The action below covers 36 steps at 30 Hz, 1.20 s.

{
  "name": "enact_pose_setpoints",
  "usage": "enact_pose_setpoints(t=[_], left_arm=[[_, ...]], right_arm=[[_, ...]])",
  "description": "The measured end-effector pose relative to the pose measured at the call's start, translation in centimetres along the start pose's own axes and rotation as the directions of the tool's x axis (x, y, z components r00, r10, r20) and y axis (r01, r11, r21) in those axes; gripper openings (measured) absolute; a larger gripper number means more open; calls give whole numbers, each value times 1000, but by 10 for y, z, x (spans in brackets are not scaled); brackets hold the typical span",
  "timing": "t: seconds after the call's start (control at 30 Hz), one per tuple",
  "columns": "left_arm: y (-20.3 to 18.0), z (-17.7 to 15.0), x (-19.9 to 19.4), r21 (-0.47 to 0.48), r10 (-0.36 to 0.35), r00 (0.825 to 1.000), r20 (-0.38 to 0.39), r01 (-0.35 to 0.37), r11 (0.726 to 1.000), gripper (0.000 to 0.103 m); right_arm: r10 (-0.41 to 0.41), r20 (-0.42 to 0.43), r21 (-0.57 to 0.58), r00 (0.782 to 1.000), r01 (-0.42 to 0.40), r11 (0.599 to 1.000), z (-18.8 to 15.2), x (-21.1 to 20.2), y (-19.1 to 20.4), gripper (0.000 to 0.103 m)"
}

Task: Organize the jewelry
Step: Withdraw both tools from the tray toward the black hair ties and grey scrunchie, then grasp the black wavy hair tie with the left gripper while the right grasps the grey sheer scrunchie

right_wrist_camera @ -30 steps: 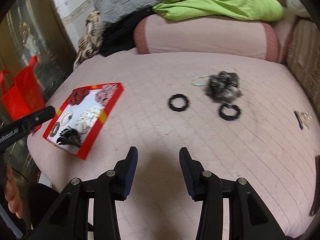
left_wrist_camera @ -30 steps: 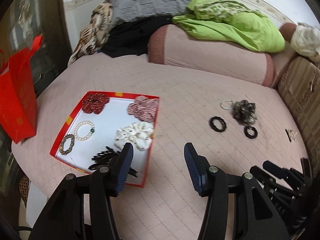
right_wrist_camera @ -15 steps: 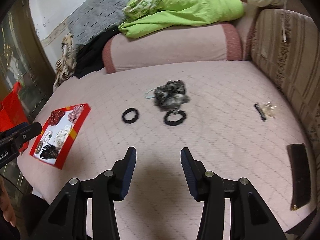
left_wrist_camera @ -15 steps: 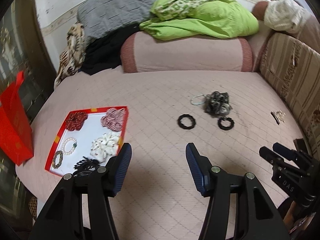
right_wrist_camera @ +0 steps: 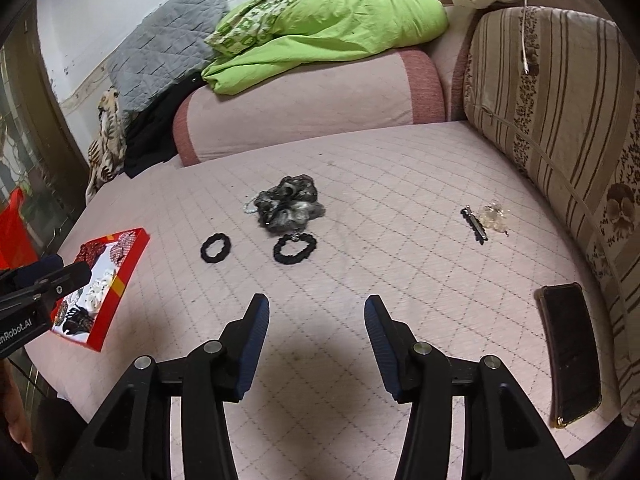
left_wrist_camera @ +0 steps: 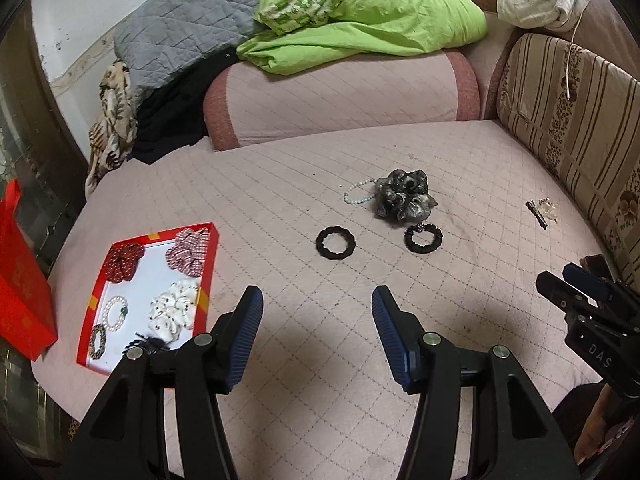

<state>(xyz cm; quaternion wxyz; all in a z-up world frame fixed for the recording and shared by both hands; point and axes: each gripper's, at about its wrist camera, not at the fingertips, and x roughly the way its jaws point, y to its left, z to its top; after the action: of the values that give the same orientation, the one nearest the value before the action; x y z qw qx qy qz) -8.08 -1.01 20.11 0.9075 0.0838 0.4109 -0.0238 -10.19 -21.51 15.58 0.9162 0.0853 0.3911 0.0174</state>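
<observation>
- The left gripper (left_wrist_camera: pixel 317 312) hangs over bare quilt (left_wrist_camera: pixel 280 184) with its jaws apart and nothing between them; it is near the red tray (left_wrist_camera: pixel 210 276), on the side facing the loose pieces.
- The right gripper (right_wrist_camera: pixel 316 320) is also empty, and its jaws have just been opening; no piece lies between them.
- The tray already holds two reddish scrunchies, a white one, a pearl bracelet (left_wrist_camera: pixel 115 313), a beaded one and a dark claw clip.
- Still outside the tray: a black ring (left_wrist_camera: pixel 337 242) nearest to it, then a black scrunchie (left_wrist_camera: pixel 423 237), with a grey scrunchie (left_wrist_camera: pixel 404 195) just behind that and a pearl string (left_wrist_camera: pixel 359 193) touching the grey one's tray-side edge.
- Farthest from the tray lie a hairpin (right_wrist_camera: pixel 474 225) and a clear trinket (right_wrist_camera: pixel 495 216), side by side.
- A phone (right_wrist_camera: pixel 568 354) lies well beyond them, by the striped cushion (right_wrist_camera: pixel 560 92).
- Risk: closing on the grey scrunchie may snag the pearl string and drag it off, since the two touch.
- Risk: the flat black ring sits flush on soft quilt, so the pads may pinch fabric instead, or slide over it.
- Risk: both grippers aim at the same middle cluster and could collide.
- Risk: the tray is crowded at its near end; a drop there could land on the claw clip or spill over the rim.
</observation>
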Motion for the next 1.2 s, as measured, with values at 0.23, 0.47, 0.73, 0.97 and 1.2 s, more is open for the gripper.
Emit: enact_pose_setpoints(t=[0.23, 0.47, 0.73, 0.97, 1.2], left_arm=[[30, 30, 40, -94, -47, 999, -22, 44, 995, 56], [54, 46, 110, -142, -88, 992, -86, 75, 987, 56], [50, 43, 190, -130, -119, 976, -181, 96, 987, 56], [36, 45, 236, -118, -160, 965, -210, 137, 984, 56], [25, 47, 259, -104, -187, 961, -205, 168, 980, 56]], right_arm=[[-10, -30, 23, 1000, 10, 1000, 8, 22, -14, 54], [17, -69, 49, 997, -14, 999, 24, 61, -21, 55], [65, -111, 71, 992, -57, 996, 44, 116, -14, 59], [116, -113, 107, 987, -104, 989, 77, 160, -3, 66], [104, -151, 130, 983, -84, 988, 100, 212, 4, 70]])
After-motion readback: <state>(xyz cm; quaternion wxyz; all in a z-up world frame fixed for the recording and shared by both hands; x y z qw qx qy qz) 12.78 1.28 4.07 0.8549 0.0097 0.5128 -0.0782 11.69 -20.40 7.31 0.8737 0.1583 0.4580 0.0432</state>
